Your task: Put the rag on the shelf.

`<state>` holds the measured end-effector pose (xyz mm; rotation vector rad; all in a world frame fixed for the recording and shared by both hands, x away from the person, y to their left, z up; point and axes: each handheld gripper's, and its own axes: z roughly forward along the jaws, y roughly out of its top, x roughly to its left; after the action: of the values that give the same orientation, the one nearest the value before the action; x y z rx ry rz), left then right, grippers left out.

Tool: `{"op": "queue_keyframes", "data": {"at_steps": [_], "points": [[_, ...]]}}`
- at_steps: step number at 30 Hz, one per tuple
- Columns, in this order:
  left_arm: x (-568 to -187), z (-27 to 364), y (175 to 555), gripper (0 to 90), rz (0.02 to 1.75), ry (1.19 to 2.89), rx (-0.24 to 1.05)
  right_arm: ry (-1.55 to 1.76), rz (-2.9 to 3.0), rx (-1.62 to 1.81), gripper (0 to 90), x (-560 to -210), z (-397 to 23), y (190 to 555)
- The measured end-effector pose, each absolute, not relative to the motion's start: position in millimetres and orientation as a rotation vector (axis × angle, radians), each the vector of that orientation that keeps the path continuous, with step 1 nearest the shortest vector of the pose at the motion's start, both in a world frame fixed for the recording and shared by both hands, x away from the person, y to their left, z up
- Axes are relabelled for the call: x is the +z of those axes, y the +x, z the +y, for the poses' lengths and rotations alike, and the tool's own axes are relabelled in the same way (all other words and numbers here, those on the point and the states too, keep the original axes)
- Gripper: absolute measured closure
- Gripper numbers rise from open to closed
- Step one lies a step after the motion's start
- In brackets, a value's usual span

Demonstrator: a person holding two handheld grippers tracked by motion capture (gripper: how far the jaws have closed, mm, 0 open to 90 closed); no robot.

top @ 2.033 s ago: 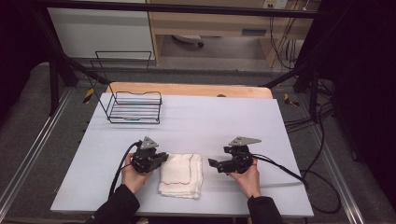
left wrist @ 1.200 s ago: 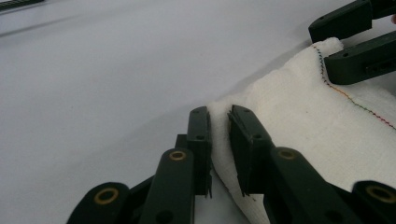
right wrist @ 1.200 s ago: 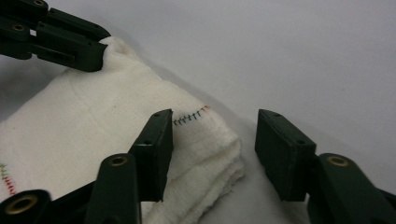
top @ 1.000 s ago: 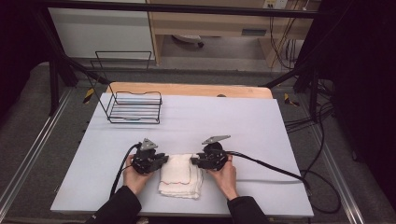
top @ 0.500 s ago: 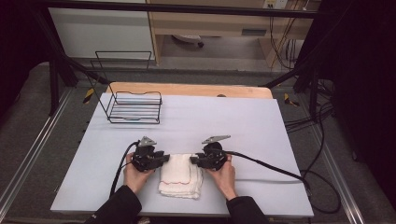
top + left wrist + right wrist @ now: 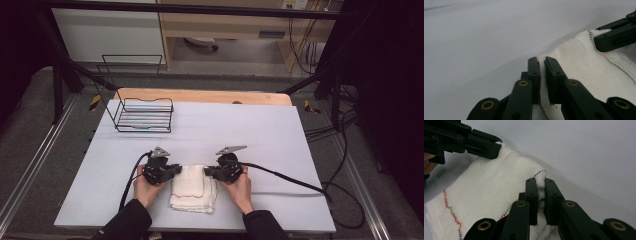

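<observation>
A: What lies on the pale grey tabletop (image 6: 260, 130)?
B: A folded white cloth with coloured stitching (image 6: 192, 187), at the near edge

A: The grippers?
B: Left gripper (image 6: 172, 171) and right gripper (image 6: 209, 172) have just closed, their fingers pinching the cloth's far corners

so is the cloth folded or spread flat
Folded: the cloth lies as a thick layered pad, its far corners pinched.

Dim, soft overhead light; dark surroundings, slightly grainy, faint shadows.
</observation>
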<state>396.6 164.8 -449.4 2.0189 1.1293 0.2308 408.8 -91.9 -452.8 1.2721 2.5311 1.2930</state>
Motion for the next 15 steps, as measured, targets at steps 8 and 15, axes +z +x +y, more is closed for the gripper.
{"op": "queue_keyframes", "data": {"at_steps": [8, 15], "points": [[-435.0, 171.0, 391.2, 83.2, 1.072, 1.953, 0.241, 1.234, 2.501, 1.365, 83.9, -439.0, -96.5, 403.1], [-418.6, 175.2, 380.5, 83.2, 1.012, 1.879, 0.289, 1.141, 2.436, 1.466, 83.8, -418.7, -104.9, 393.3]]}}
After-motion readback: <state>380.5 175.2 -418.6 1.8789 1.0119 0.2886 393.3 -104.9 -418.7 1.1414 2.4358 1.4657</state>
